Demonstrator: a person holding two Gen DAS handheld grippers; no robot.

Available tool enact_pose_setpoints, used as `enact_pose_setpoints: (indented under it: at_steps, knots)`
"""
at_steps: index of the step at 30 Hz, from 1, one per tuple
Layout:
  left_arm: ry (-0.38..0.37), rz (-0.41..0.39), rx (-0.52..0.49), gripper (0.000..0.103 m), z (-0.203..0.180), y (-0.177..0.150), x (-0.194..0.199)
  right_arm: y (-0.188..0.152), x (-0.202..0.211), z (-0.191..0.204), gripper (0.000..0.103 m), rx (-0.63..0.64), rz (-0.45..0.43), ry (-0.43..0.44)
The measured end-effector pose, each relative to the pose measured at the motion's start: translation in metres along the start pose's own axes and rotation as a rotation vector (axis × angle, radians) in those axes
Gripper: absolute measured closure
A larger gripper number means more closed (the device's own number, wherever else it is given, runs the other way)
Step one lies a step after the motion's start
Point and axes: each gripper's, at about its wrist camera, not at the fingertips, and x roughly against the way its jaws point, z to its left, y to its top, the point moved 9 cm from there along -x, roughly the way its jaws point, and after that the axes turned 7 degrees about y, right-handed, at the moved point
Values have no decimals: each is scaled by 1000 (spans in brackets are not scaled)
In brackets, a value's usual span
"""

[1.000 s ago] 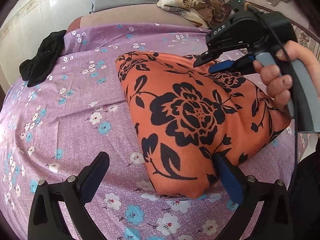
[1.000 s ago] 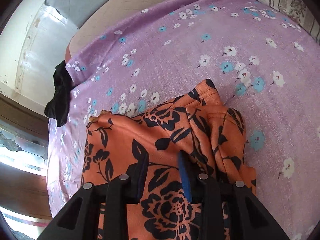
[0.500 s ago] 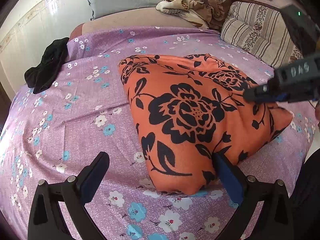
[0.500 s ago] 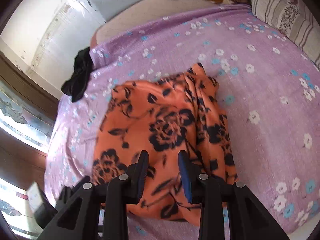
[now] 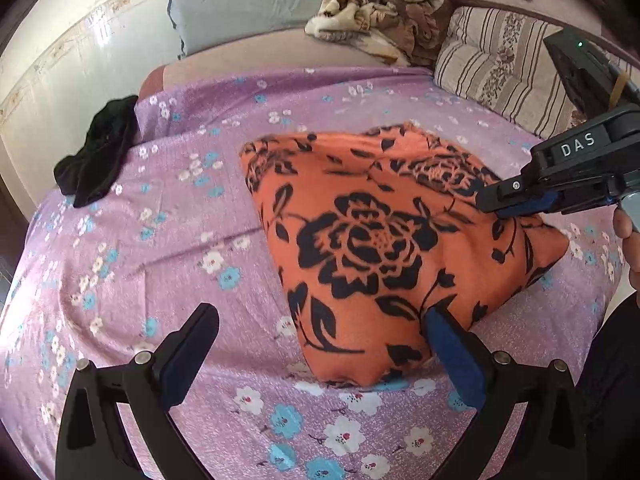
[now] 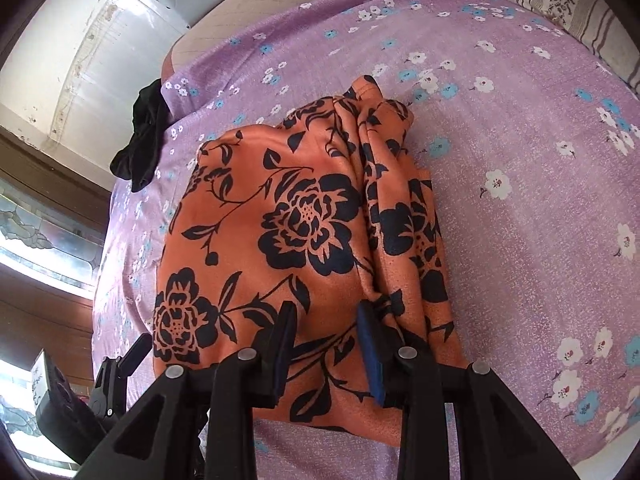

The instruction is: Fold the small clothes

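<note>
- The left tongs are spread wide and hold nothing; they hang low over the bed's near edge, the blue pad of the right-hand finger just beside the nearest corner of the orange garment.
- The right tongs stand partly apart above the cloth with nothing pinched between the pads. In the left wrist view they reach in from the right over the garment's right side, a hand on the handle.
- The orange garment, printed with black roses, lies folded on the purple flowered bedsheet, about the middle of the bed, its right side bunched in long pleats.
- A black garment hangs over the sheet's far left corner, well apart.
- A striped pillow leans at the far right edge, with a grey pillow and a crumpled beige cloth at the head.
</note>
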Motion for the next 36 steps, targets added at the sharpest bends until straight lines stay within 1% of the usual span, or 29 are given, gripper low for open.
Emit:
enact_pose_setpoints:
  at_steps: [2,3,5,6,7,8,9,10,11,12,13,15,16,17,18,20,21,22,23,24,25,26,30,34,35,36]
  knots:
    - [-6,-55,47,0,10,20,8,7,10,4,68,-17,-19,20]
    - [0,-58,82,0,17,29,6,13,14,6,68,-23,-35,35]
    - [41,-35,127,0,29,46,-9,23,22,11,68,-32,-64,55]
    - [70,-4,122,0,31,53,-23,27,24,13,68,-40,-73,57]
    - [97,49,103,0,31,56,-42,29,24,13,68,-50,-73,58]
    - [105,122,76,0,28,53,-64,29,23,14,68,-57,-61,61]
    - [93,190,52,0,24,44,-83,27,19,14,66,-60,-40,60]
    - [82,224,50,0,20,37,-95,23,11,10,63,-64,-8,43]
    - [64,203,83,0,19,35,-98,17,-1,4,54,-69,32,-2]
    - [65,179,122,0,21,33,-96,11,-13,-3,54,-68,68,-38]
    - [76,189,132,0,21,33,-94,9,-21,-5,54,-56,75,-56]
    - [80,196,104,0,19,37,-91,16,-20,3,51,-16,71,-90]
    - [77,193,82,0,19,38,-90,25,-17,9,51,-6,56,-91]
    - [71,187,76,0,19,38,-90,37,-13,13,51,-7,17,-82]
    - [62,183,88,0,20,36,-89,50,-10,15,51,-13,-25,-67]
    - [43,199,141,0,22,33,-90,76,-12,16,50,-51,-82,-35]
    - [34,209,164,0,23,32,-92,87,-18,13,41,-82,-106,-14]
    - [24,213,176,0,23,31,-93,97,-28,7,36,-112,-124,1]
    - [16,213,172,0,21,32,-94,103,-43,-4,35,-129,-112,-21]
    - [16,209,158,0,20,32,-96,103,-62,-15,35,-155,-60,-42]
    - [20,197,148,0,20,33,-96,104,-68,-20,34,-182,-57,-38]
    - [28,191,139,0,19,33,-95,107,-63,-15,32,-186,-84,-34]
    - [65,161,107,0,16,35,-91,102,-48,1,32,-104,-108,-38]
    - [73,148,104,0,18,35,-90,85,-22,7,35,-102,-112,32]
    - [71,148,109,0,18,35,-90,81,-14,8,43,-107,-119,43]
    - [71,149,115,0,18,34,-90,79,-6,8,62,-111,-130,42]
